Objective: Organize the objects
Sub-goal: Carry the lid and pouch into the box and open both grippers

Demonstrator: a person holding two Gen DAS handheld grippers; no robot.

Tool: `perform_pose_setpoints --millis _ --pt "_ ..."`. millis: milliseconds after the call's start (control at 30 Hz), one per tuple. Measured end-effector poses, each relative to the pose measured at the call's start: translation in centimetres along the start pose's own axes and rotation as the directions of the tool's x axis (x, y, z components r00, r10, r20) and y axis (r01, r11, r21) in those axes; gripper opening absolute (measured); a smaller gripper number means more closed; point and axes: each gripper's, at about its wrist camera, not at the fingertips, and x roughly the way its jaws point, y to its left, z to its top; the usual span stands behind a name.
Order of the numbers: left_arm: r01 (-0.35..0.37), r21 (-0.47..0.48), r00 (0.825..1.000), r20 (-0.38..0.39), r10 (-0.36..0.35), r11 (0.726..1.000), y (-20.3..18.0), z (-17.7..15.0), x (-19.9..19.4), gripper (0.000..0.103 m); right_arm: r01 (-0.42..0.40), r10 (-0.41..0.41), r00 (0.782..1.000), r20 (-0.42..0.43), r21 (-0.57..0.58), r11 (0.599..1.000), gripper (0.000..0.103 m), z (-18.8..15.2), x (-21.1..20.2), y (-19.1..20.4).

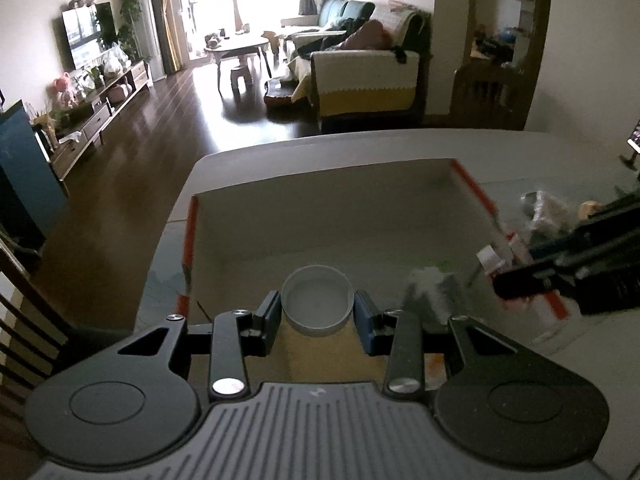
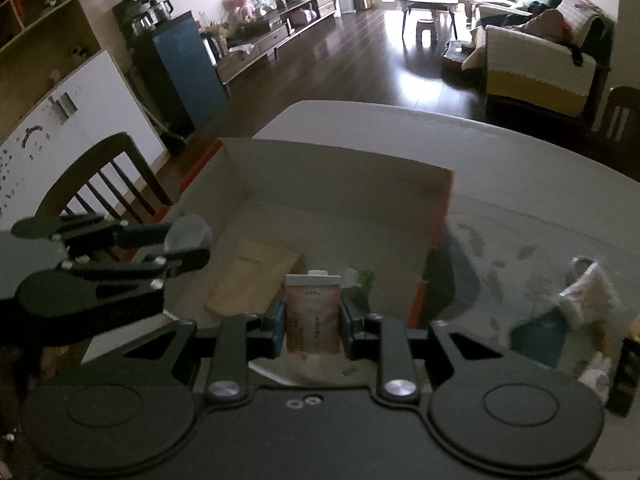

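I hold the round lid [image 1: 318, 306] in my left gripper [image 1: 318, 316] and the upright pouch [image 2: 313, 312] in my right gripper [image 2: 313, 330], both over the open box [image 2: 340, 168].

We are looking into a home's living room: ahead of the hand-held gripper a sofa [image 1: 360, 76], coffee table [image 1: 236, 46] and television [image 1: 86, 34] are standing on dark wooden floor [image 1: 160, 128].
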Motion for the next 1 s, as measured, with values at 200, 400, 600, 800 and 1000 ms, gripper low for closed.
perform_pose_setpoints --millis 200,400,600,800,1000 --pt "-0.001 0.02 0.999 -0.034 0.002 1.0 1.2 1.1 3.1 0.038 0.007 -0.009 0.999 -0.043 -0.028 1.0 0.027 0.5 3.0 1.2" --pt "-0.009 0.037 0.995 -0.102 0.013 0.999 1.6 2.1 6.8 0.038 0.026 -0.033 0.995 -0.096 -0.068 0.997 0.027 0.6 5.8 2.2" --pt "-0.022 0.015 0.985 -0.169 0.024 1.0 2.1 3.1 9.8 0.038 0.043 -0.057 0.988 -0.142 -0.098 0.994 0.027 -0.3 7.9 2.7" --pt "-0.025 0.039 0.965 -0.259 0.034 0.999 1.7 3.0 12.3 0.038 0.055 -0.075 0.983 -0.169 -0.12 0.991 0.027 -1.0 9.0 3.2" --pt "-0.013 0.012 0.945 -0.326 0.016 1.0 2.1 3.5 13.0 0.038 0.056 -0.076 0.979 -0.19 -0.108 0.993 0.027 -1.6 9.2 3.3"
